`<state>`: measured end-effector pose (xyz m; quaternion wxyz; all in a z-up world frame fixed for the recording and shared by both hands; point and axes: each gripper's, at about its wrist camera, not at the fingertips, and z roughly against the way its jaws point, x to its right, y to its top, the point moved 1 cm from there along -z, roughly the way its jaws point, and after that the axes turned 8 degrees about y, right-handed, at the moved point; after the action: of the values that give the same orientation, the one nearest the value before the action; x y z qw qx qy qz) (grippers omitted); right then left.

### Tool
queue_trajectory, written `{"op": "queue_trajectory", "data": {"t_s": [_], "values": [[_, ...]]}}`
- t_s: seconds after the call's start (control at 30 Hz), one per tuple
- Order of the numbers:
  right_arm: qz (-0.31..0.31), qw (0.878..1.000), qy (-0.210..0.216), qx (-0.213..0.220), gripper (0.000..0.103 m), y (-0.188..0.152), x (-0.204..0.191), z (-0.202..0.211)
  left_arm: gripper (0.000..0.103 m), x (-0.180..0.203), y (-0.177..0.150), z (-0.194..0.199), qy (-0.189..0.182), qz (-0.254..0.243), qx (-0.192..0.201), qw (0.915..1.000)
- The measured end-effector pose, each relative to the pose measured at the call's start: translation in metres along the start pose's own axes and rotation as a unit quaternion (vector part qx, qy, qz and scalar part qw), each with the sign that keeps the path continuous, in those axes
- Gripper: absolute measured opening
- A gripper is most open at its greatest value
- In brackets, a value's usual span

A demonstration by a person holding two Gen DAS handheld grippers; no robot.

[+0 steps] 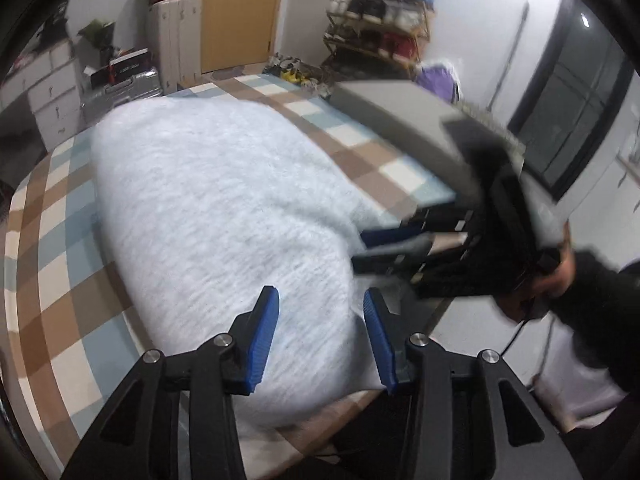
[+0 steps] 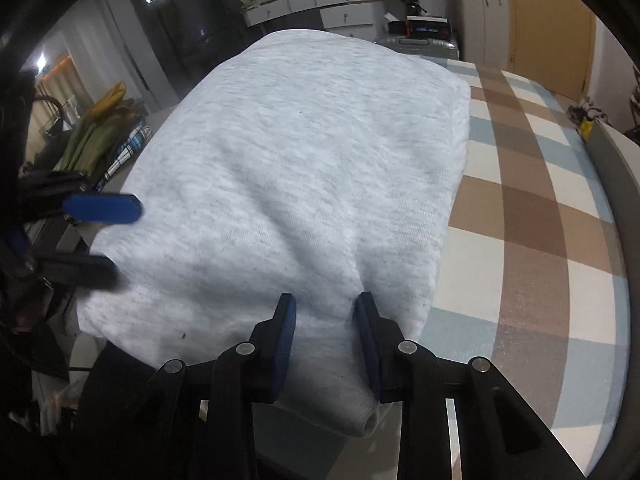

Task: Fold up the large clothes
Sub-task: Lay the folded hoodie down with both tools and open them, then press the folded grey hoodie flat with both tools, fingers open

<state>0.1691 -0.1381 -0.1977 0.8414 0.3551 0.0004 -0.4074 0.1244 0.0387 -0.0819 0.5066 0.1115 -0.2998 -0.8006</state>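
The left gripper [image 1: 321, 296] hangs with its two blue pads parted over the near edge of the folded grey garment [image 1: 224, 208], nothing pinched between them. The right gripper [image 2: 326, 302] likewise stands open, its pads straddling the garment's near corner without pressing it; in the left view it sits at three o'clock, blurred, held by a hand [image 1: 556, 276]. The one garment lies on the checked bedcover [image 2: 532, 216], which spreads toward two o'clock. Around the bed: one wooden door [image 1: 240, 12] at twelve, one shoe rack [image 1: 380, 20] at one, one silver suitcase [image 1: 120, 92] at ten, one white drawer unit [image 2: 316, 4].
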Motion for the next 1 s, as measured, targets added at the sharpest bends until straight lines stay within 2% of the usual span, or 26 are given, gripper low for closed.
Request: {"op": "queue_trajectory", "data": {"t_s": [0.07, 0.1, 0.13, 0.2, 0.23, 0.3, 0.37, 0.4, 0.47, 0.53, 0.63, 0.73, 0.8, 0.83, 0.9, 1.0], "values": [[-0.004, 1.0, 0.006, 0.002, 0.031, -0.001, 0.003, 0.001, 0.042, -0.006, 0.006, 0.009, 0.002, 0.009, 0.044, 0.999], [-0.012, 1.0, 0.014, 0.002, 0.031, 0.0, 0.007, 0.0, 0.055, -0.01, 0.007, 0.011, 0.008, 0.015, 0.064, 0.9978], [-0.023, 0.999, 0.022, 0.004, 0.031, -0.001, 0.009, 0.003, 0.061, -0.014, 0.007, 0.005, 0.019, 0.027, 0.063, 0.9974], [-0.033, 0.999, 0.032, 0.005, 0.031, 0.0, 0.016, -0.002, 0.061, -0.028, -0.002, -0.035, 0.025, 0.054, -0.009, 0.9982], [-0.033, 0.999, 0.035, -0.002, 0.031, 0.002, 0.018, -0.003, 0.061, -0.033, -0.008, -0.044, 0.028, 0.066, 0.004, 0.9974], [-0.052, 0.997, 0.055, -0.01, 0.031, 0.013, 0.023, 0.006, 0.061, -0.03, -0.016, -0.042, 0.035, 0.058, 0.028, 0.9973], [-0.08, 0.993, 0.085, 0.011, 0.03, 0.031, 0.027, 0.022, 0.061, -0.026, -0.018, -0.042, 0.042, 0.055, 0.035, 0.997], [-0.079, 0.991, 0.097, 0.04, 0.03, 0.049, 0.025, 0.037, 0.061, -0.025, -0.019, -0.043, 0.041, 0.056, 0.037, 0.9969], [-0.053, 0.993, 0.085, 0.066, 0.03, 0.084, 0.013, 0.048, 0.06, -0.025, -0.019, -0.045, 0.038, 0.062, 0.041, 0.9965], [-0.028, 0.995, 0.063, 0.069, 0.03, 0.12, 0.001, 0.041, 0.06, -0.024, -0.021, -0.041, 0.038, 0.064, 0.047, 0.9961], [-0.016, 0.999, 0.032, 0.034, 0.029, 0.173, -0.011, 0.001, 0.06, -0.027, -0.024, -0.041, 0.035, 0.065, 0.057, 0.9957], [0.01, 1.0, -0.027, -0.012, 0.029, 0.212, -0.012, -0.056, 0.06, -0.03, -0.025, -0.038, 0.027, 0.07, 0.064, 0.9951], [-0.001, 0.996, -0.048, -0.081, 0.026, 0.215, 0.006, -0.111, 0.06, -0.032, -0.025, -0.039, 0.026, 0.075, 0.069, 0.9945], [-0.007, 0.994, -0.053, -0.096, 0.025, 0.21, 0.015, -0.129, 0.06, -0.034, -0.024, -0.041, 0.024, 0.082, 0.069, 0.994], [-0.009, 0.995, -0.06, -0.083, 0.025, 0.206, 0.023, -0.141, 0.06, -0.039, -0.023, -0.043, 0.005, 0.089, 0.072, 0.9934], [-0.011, 0.995, -0.06, -0.081, 0.025, 0.203, 0.025, -0.136, 0.06, -0.039, -0.021, -0.043, 0.002, 0.086, 0.072, 0.9936]]}}
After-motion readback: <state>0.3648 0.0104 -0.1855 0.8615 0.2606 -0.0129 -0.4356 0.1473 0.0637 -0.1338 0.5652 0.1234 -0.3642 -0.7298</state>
